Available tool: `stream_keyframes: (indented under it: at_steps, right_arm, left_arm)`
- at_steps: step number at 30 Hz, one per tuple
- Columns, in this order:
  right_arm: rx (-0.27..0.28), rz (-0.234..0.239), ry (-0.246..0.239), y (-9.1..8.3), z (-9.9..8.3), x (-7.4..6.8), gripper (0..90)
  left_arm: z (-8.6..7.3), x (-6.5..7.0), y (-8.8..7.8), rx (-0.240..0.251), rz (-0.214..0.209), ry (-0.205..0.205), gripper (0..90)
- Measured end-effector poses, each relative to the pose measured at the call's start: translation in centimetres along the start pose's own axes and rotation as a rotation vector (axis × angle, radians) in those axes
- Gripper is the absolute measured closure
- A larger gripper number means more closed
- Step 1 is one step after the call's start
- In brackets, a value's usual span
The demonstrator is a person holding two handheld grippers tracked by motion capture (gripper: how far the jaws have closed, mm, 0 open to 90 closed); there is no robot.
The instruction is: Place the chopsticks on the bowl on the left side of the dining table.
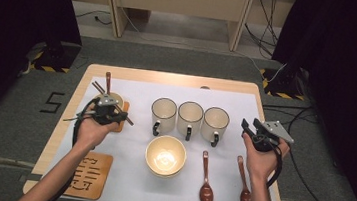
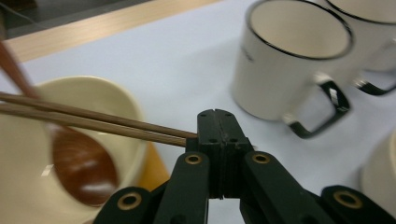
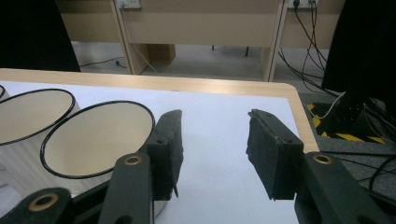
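High view: left claw point(image 1: 113, 115) hangs over the bowl point(image 1: 111, 98) at the table's point(image 1: 168, 78) left, closed on a pair of chopsticks point(image 1: 99, 87) that slant across the bowl, which also holds a spoon point(image 1: 108, 80); right claw point(image 1: 255, 131) hovers right of three mugs point(image 1: 189, 118), two loose spoons point(image 1: 206, 184) lie near the front. Left gripper view: jaws pinched tight on the chopsticks' point(image 2: 93, 119) ends, sticks crossing above the bowl's rim point(image 2: 126, 100) (touching it or not, cannot tell). Right gripper view: jaws stand apart, nothing between them, a mug point(image 3: 95, 137) beside. Likely step: placing or lifting chopsticks at the bowl. Next calls for a steady, level carry.
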State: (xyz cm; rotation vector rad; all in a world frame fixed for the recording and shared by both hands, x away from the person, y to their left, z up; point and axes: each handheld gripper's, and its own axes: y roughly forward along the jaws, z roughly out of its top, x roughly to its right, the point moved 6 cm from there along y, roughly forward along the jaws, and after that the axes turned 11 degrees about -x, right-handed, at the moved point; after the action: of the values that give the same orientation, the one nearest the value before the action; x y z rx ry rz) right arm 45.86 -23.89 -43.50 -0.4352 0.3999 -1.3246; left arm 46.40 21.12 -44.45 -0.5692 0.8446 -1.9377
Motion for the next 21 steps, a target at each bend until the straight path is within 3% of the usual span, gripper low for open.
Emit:
stream_keyframes:
  at_steps: [9, 21]
  right_arm:
    - [-0.004, 0.005, 0.001, 0.2, -0.1, -0.2, 55.2]
    - [-0.012, 0.009, -0.004, 0.4, -0.2, -0.3, 55.2]
  left_arm:
    - [1.6, -5.1, 0.9, 0.008, 0.133, -0.055, 89.1]
    - [3.2, -6.9, 2.8, -0.021, 0.196, -0.016, 89.2]
